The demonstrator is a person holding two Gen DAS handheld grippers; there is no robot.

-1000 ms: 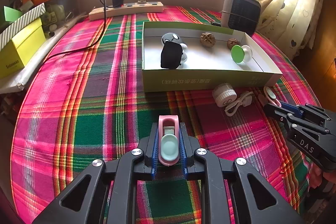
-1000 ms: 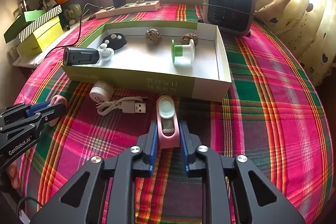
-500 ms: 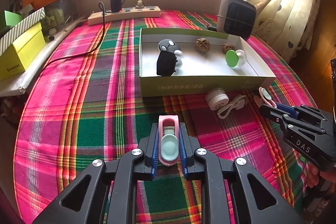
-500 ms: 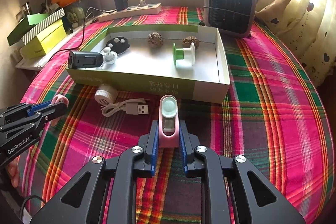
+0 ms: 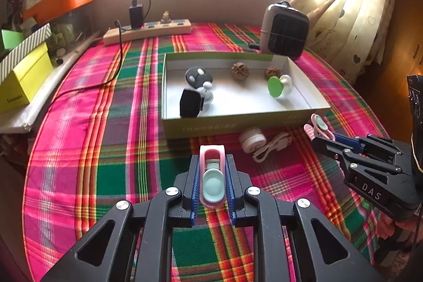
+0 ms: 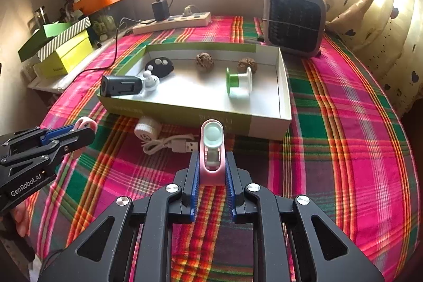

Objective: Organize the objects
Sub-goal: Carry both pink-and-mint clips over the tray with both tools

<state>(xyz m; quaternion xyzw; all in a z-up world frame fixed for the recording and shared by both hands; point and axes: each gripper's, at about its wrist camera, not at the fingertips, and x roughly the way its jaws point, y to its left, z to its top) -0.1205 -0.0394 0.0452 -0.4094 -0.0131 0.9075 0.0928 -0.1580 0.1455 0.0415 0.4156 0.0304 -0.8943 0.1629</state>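
My left gripper (image 5: 212, 163) is shut on a pink clip (image 5: 212, 176) with a mint pad, held above the plaid cloth in front of the green and white box (image 5: 238, 124). My right gripper (image 6: 211, 157) is shut on a second pink clip (image 6: 212, 147), just short of the box's front wall (image 6: 185, 114). Each gripper shows in the other's view: the right one (image 5: 321, 142) at the right edge, the left one (image 6: 87, 132) at the left edge. The box holds a black fob (image 6: 160, 66), a black device (image 6: 121, 86), two walnuts and a green spool (image 6: 238, 82).
A white round case (image 6: 146, 128) and a white USB cable (image 6: 171, 146) lie on the cloth before the box. A small heater (image 6: 294, 20) stands behind it, a power strip (image 6: 171, 21) at the back. Yellow and green boxes (image 6: 66, 54) sit left, curtains right.
My left gripper has risen and drawn back with its clip, so the box looks smaller and farther. The right gripper has hardly moved.
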